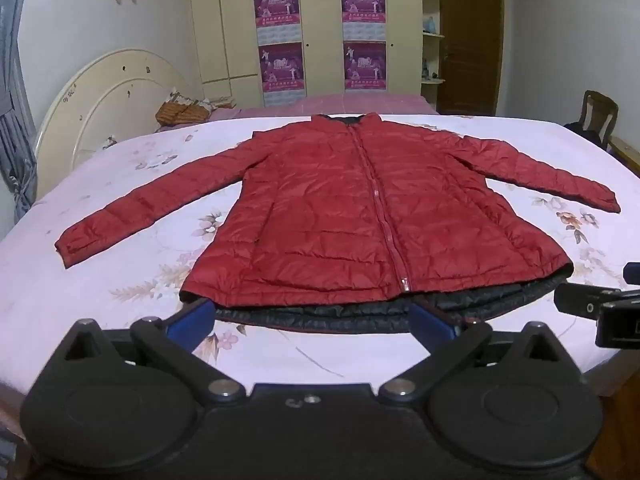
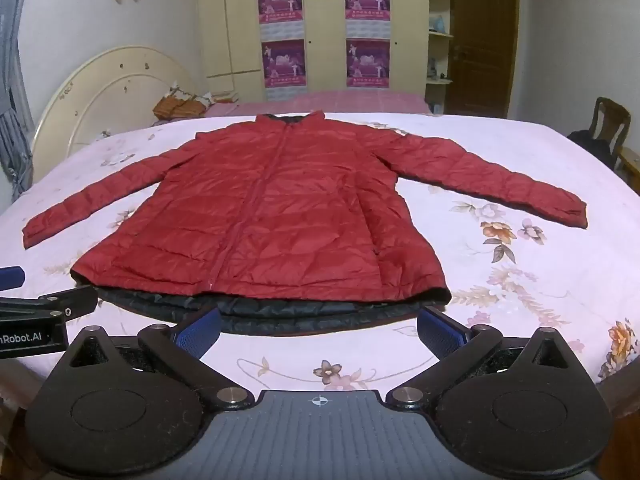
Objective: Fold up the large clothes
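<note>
Red quilted, glossy puffer jacket point(image 1: 360, 208) lies flat, zipped, sleeves spread on a floral pink bedsheet point(image 1: 120, 184), its black lining showing at the hem. Both the left gripper point(image 1: 312, 320) and right gripper point(image 2: 320, 328) are spread wide, grasping nothing. "Robot.AI" is legible on the left gripper's side.

Four purple posters point(image 1: 280, 0) are stuck on the closet point(image 1: 320, 28). A basket point(image 1: 180, 114) is set by the headboard point(image 1: 108, 100) (a chair point(image 2: 610, 122) stands far right).
</note>
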`<move>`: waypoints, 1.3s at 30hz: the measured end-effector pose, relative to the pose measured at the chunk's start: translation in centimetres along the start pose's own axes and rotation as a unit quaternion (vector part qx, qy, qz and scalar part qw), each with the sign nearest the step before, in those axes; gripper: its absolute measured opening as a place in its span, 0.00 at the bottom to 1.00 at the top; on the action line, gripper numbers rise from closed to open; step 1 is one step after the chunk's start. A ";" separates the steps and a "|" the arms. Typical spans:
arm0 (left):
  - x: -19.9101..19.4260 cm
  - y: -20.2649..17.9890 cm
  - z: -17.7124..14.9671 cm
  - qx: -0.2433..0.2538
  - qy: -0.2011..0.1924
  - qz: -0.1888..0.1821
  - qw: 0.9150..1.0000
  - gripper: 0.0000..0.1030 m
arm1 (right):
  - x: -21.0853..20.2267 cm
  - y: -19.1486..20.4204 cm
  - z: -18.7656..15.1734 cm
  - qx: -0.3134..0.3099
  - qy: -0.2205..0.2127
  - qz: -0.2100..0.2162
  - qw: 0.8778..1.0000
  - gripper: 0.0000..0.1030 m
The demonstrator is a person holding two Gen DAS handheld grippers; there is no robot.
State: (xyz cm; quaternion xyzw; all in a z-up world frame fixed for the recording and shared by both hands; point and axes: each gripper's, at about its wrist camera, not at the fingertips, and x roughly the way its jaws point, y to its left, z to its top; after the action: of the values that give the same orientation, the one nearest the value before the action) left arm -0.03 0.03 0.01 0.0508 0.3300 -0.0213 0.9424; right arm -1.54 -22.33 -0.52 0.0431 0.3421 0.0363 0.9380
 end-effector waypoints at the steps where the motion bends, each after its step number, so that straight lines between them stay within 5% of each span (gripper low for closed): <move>1: 0.0 0.0 0.0 -0.001 0.000 -0.001 1.000 1.00 | 0.0 0.0 0.0 -0.001 0.000 -0.001 1.000 1.00; 39: 0.0 0.4 0.4 -0.007 0.008 -0.005 1.000 1.00 | 0.4 0.4 0.3 -0.006 0.000 -0.006 1.000 1.00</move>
State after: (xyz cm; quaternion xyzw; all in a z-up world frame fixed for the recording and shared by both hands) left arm 0.26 0.35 0.29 0.0431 0.3380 -0.0235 0.9399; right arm -1.09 -21.90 -0.50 0.0351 0.3421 0.0324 0.9385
